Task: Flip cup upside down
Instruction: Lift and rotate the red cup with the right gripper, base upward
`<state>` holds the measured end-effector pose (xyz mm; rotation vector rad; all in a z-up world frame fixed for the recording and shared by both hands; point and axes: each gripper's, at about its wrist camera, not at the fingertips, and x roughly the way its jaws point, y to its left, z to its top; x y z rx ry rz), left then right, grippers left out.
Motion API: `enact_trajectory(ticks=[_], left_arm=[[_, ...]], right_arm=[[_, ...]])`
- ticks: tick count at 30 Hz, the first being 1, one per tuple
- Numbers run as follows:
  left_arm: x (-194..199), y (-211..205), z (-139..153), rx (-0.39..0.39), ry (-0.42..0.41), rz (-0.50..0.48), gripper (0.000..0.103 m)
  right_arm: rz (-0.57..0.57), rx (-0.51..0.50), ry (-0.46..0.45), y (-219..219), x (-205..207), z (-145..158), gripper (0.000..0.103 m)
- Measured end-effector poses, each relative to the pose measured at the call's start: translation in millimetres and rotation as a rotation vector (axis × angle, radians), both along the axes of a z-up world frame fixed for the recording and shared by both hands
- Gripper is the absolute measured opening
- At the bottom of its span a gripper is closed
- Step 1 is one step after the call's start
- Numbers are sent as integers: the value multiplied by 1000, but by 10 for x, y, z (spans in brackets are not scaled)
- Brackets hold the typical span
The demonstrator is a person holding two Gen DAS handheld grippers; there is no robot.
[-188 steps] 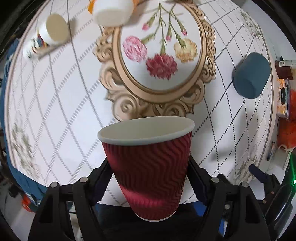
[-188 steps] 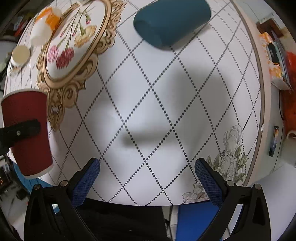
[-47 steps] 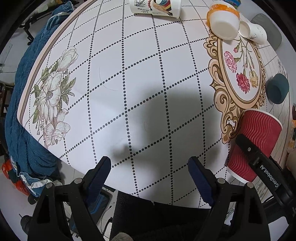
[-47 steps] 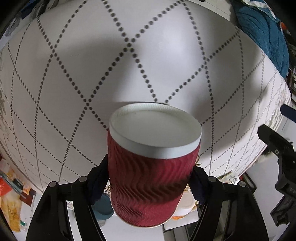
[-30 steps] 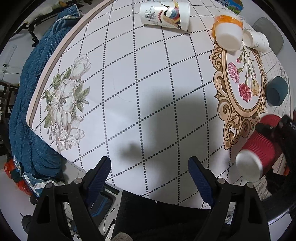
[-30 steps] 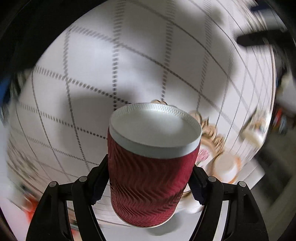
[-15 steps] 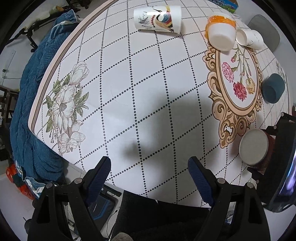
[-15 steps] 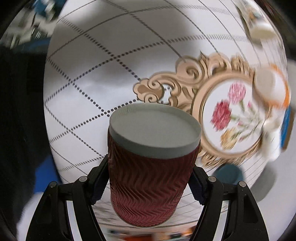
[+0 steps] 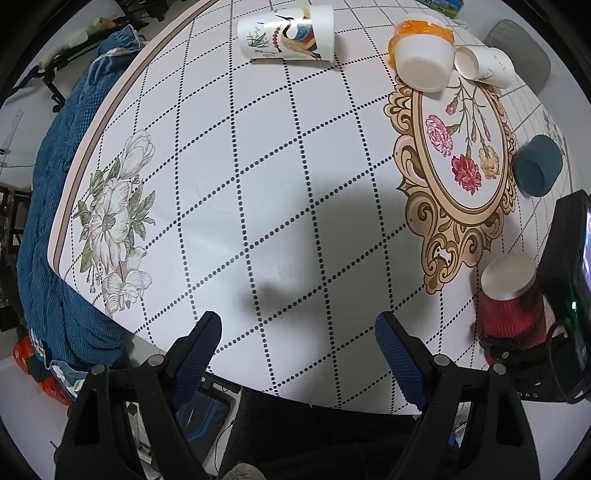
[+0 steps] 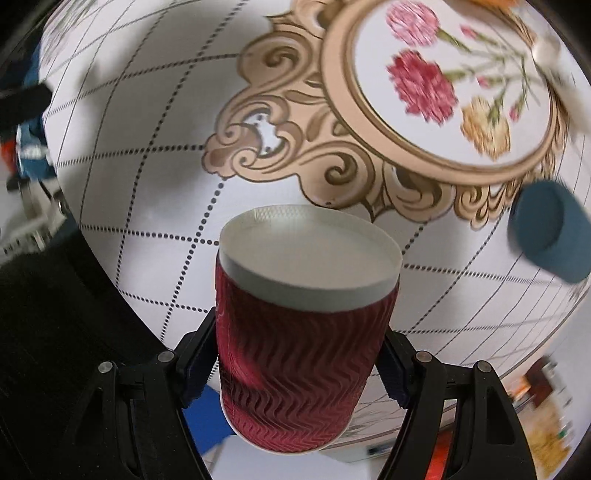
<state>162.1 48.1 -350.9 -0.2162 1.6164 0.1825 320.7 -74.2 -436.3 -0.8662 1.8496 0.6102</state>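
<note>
The red ribbed paper cup (image 10: 295, 343) is upside down, its white base up, held between the pads of my right gripper (image 10: 297, 354), which is shut on its sides. In the left wrist view the cup (image 9: 511, 299) stands base up at the table's near right edge, beside the gold scroll print; whether its rim touches the table is hidden. My left gripper (image 9: 297, 343) is open and empty above the table's near edge, well left of the cup.
A bird-print cup (image 9: 286, 33) lies on its side at the far edge. An orange-and-white cup (image 9: 423, 51) and a small white cup (image 9: 484, 66) lie at the far right. A dark blue cup (image 9: 537, 170) stands right of the flower oval (image 9: 461, 155). Blue cloth (image 9: 48, 206) hangs at the left.
My right gripper has turned the red cup from mouth up to base up and brought it down by the gold scroll print. My left gripper let the cup go earlier and stays open.
</note>
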Motion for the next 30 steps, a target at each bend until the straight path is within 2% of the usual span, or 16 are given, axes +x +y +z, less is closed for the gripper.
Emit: enact_trajectory(ticks=[9,15,21,24,27,28,29,30], left_arm=[[152,-59,-14,1,5,-15,85],[228,-79,-23,2,10,-24,85],[264,-63,-54,-2,16,-29,85],[290,-68,-84,-1,18,-31,85],[328,-88,-118,-2,22,-42,85],[342,-101,-127,-2,22,-46,86],[357,-115,-138,-5,22,-50,98],[371,-133,-143,-8,20,-54,102]], right_arm=[[-222,-3,98,-301,459,-76,78],[-328,-7,136,-546,766,-143,78],[-348,-27,138,-654,879,-111,79],[-345,-16,129,-674,961,-64,89],[-349,-5,115,-628,1064,33,91],[-348,-3,106,-646,1105,64,91],[-345,-1,94,-634,1123,101,91],[-346,2,85,-666,1173,120,91]])
